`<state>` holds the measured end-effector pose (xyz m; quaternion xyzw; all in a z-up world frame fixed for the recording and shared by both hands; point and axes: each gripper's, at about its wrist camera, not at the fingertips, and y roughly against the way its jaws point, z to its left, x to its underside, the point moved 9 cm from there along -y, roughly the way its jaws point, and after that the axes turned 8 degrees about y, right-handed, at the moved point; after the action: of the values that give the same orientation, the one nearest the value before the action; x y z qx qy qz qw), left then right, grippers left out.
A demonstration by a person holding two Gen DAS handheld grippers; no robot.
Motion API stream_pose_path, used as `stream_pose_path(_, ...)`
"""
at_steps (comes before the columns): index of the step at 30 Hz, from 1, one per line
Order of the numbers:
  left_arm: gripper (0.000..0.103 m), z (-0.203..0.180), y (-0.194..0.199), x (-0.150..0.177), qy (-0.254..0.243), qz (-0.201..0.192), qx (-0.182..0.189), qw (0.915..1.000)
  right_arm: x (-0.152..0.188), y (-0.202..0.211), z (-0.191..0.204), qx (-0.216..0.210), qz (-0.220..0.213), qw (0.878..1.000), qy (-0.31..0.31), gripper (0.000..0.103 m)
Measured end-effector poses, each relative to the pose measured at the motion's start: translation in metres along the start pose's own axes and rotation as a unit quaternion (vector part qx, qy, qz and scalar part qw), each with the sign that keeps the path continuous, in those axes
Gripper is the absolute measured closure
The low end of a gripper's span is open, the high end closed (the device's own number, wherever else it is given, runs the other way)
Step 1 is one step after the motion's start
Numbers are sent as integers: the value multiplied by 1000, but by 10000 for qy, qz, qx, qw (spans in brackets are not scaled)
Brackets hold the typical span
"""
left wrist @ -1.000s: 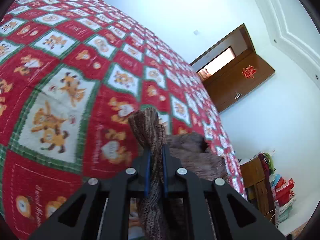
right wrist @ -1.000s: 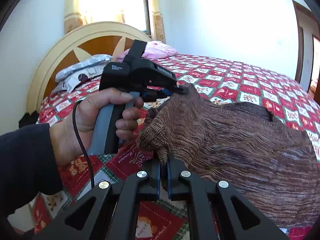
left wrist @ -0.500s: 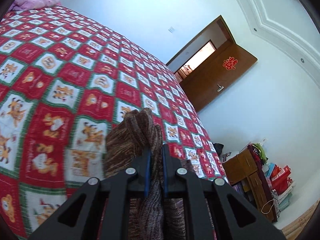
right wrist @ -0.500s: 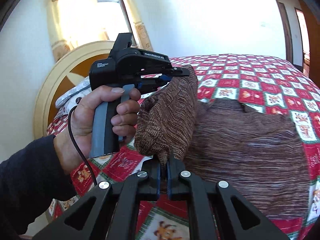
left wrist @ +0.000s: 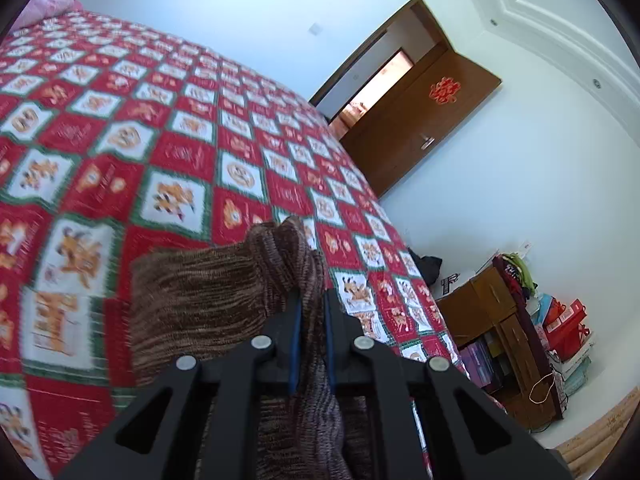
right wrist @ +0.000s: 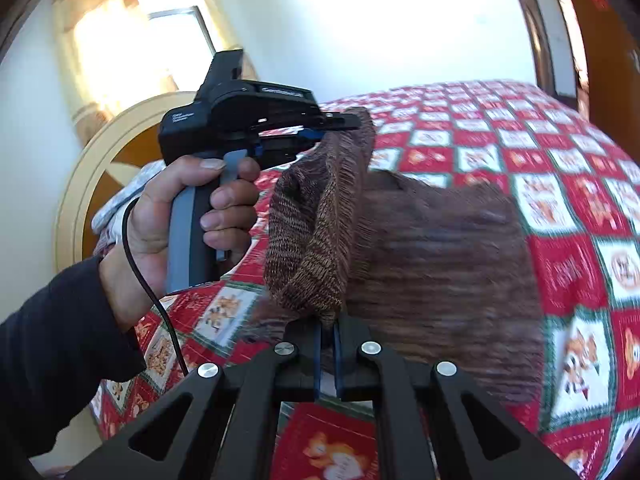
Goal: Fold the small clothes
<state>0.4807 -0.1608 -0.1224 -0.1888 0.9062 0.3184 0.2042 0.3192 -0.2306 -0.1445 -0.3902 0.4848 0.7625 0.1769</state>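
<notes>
From the left wrist I see my left claw [left wrist: 310, 304] clamped on a bunched edge of the brown knit garment [left wrist: 208, 300], lifted above the red patchwork bed [left wrist: 168, 152]. From the right wrist, my right claw [right wrist: 328, 330] pinches the garment's other corner, with the rest draped on the bed.

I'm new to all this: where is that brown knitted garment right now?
The brown knitted garment is on the red patterned bedspread, one edge lifted, pinched by the left gripper and right gripper.
</notes>
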Motion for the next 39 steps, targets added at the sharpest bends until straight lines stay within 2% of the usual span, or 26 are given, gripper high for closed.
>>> stream_pose_path(8, 92, -30, -46, 20, -343, 357, -172, 9986, 18, 12, -47, -71, 130, 9961, -868, 99)
stream_pose_path(13, 93, -39, -71, 34, -576, 532, -396, 9961, 34, 15, -71, 83, 192, 9921, -1238, 99)
stream_pose_path(17, 93, -47, -88, 42, -735, 586, -560, 9940, 49, 13, -95, 216, 258, 9855, -1664, 99)
stream_pose_path(20, 92, -56, -94, 50, -857, 716, -673, 9915, 63, 13, -111, 102, 392, 9769, -2100, 99)
stream_pose_path(23, 83, -65, -83, 54, -1060, 708, -659, 9897, 73, 14, -119, 59, 467, 9732, -2249, 99)
stream_pose_path(24, 77, -67, -75, 55, -1210, 653, -682, 9882, 74, 14, -119, -4, 481, 9725, -2280, 99)
stream_pose_path(26, 57, -64, -56, 57, -1458, 466, -832, 9847, 71, 16, -115, -30, 458, 9750, -2176, 98)
stream_pose_path(27, 43, -59, -42, 60, -1595, 309, -964, 9820, 70, 17, -114, -34, 444, 9757, -2144, 98)
stream_pose_path(30, 38, -37, -7, 73, -2029, -7, -1355, 9698, 70, 24, -112, 74, 372, 9779, -2055, 92)
stream_pose_path(32, 34, -21, 9, 83, -2161, -102, -1631, 9626, 66, 35, -118, 476, 195, 9800, -1922, 75)
stream_pose_path(33, 32, -12, 18, 88, -2156, -173, -1707, 9613, 63, 42, -122, 676, 69, 9799, -1874, 63)
stream_pose_path(34, 28, -5, 22, 91, -2115, -209, -1739, 9616, 56, 50, -125, 817, -141, 9791, -1856, 57)
stream_pose_path(36, 25, 9, 27, 101, -2002, -179, -1711, 9645, 43, 59, -130, 930, -405, 9771, -1869, 57)
stream_pose_path(39, 25, 23, 17, 115, -1910, -49, -1715, 9665, 24, 54, -127, 912, -446, 9796, -1735, 57)
